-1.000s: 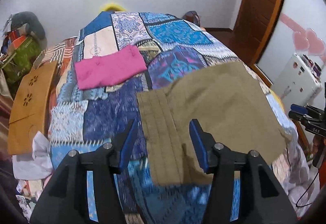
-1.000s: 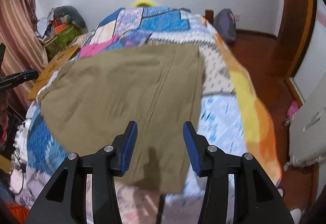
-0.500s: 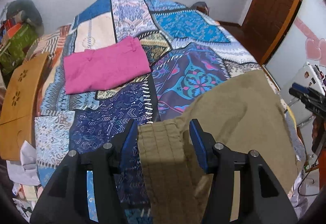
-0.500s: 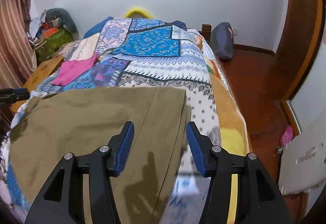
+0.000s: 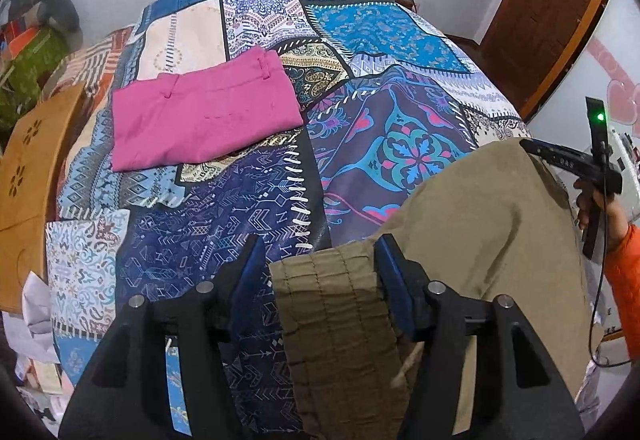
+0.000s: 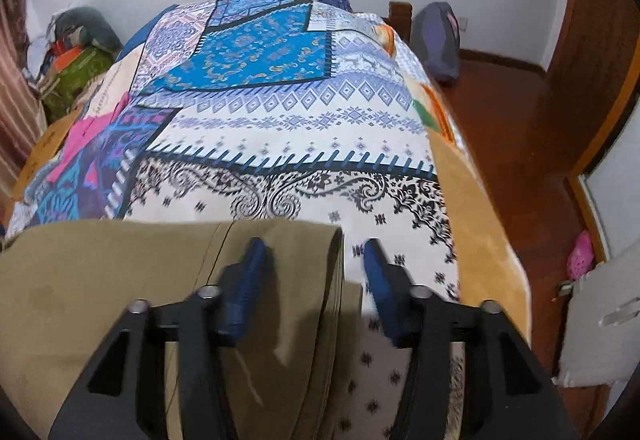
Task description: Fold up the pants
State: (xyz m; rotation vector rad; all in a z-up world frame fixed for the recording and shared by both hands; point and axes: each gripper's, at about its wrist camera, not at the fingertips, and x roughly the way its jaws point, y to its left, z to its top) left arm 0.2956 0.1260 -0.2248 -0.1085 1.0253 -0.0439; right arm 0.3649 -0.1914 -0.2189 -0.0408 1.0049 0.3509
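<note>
Compared with a second ago, both tools have come lower and closer to the bed (image 5: 248,196), so the olive pants (image 5: 480,224) now fill the near part of each view and less of the far wall shows. The left tool (image 5: 320,260) has widened and its jaws are opening, with the ribbed waistband (image 5: 332,304) lying between the blue pads, close to the right-hand pad; whether it is pinched cannot be told. The right tool (image 6: 312,260) has shifted toward the side hem of the pants (image 6: 120,280); its jaws are closing, one pad over the cloth and the other over the bedspread (image 6: 320,112), the hem edge running between them, not yet squeezed. In the left view the right tool (image 5: 560,160) appears at the far corner of the pants, held by a hand (image 5: 592,200) in an orange sleeve (image 5: 624,280). The pants lie spread across the near end of the bed on a patchwork bedspread. Folded pink pants (image 5: 200,116) rest farther up. A wooden board (image 5: 28,176) stands at the bedside, a brown door (image 5: 548,0) and white walls beyond.
</note>
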